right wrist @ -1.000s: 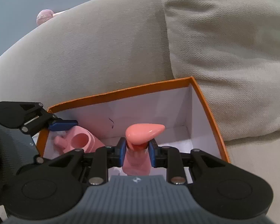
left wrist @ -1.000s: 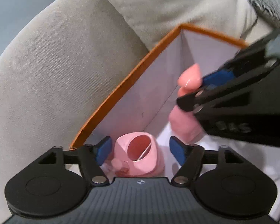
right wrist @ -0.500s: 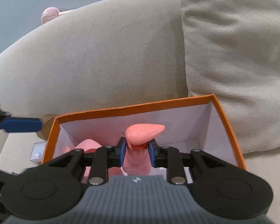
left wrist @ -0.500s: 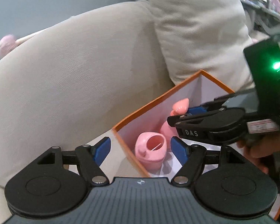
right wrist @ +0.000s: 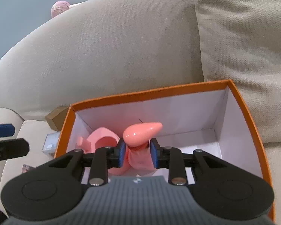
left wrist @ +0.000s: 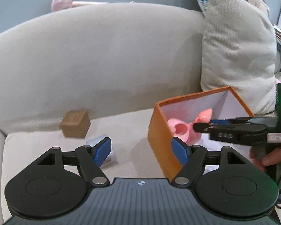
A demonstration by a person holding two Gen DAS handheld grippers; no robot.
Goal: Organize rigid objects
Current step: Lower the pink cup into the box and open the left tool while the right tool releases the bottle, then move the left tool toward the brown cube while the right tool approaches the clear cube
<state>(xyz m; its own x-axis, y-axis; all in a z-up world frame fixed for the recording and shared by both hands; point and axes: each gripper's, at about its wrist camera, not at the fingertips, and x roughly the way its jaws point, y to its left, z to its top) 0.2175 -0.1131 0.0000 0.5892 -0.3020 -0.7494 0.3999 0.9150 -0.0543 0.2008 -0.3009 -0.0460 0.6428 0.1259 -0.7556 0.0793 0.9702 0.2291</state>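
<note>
Setting: beige fabric sofa [left wrist: 103,65] with a grey-blue wall behind; a pale cushion [left wrist: 238,56] leans at the right end of the backrest.

Item 1: orange box [right wrist: 149,95], white inside, open at the top, standing on the seat just in front of the cushion.

Item 2: pink cup-like piece [right wrist: 103,140], lying inside the box toward its left wall.

Item 3: pink bottle with a glossy teardrop cap [right wrist: 140,133], inside the box, just beside item 2. Right gripper [right wrist: 137,154] has its jaws closed on the neck below the cap, blue pads [right wrist: 121,153] pressed to either side.

Item 4: brown block [left wrist: 75,123], on the seat against the backrest, well apart from the box on its left.

Item 5: small clear packet [left wrist: 101,144], on the seat near the block, blurred, partly hidden.

Item 6: left gripper [left wrist: 140,150], jaws wide apart and holding nothing, hovering over the seat beside the box's left corner.

Item 7: pink round object [left wrist: 61,1] behind the sofa top; identity unclear.
</note>
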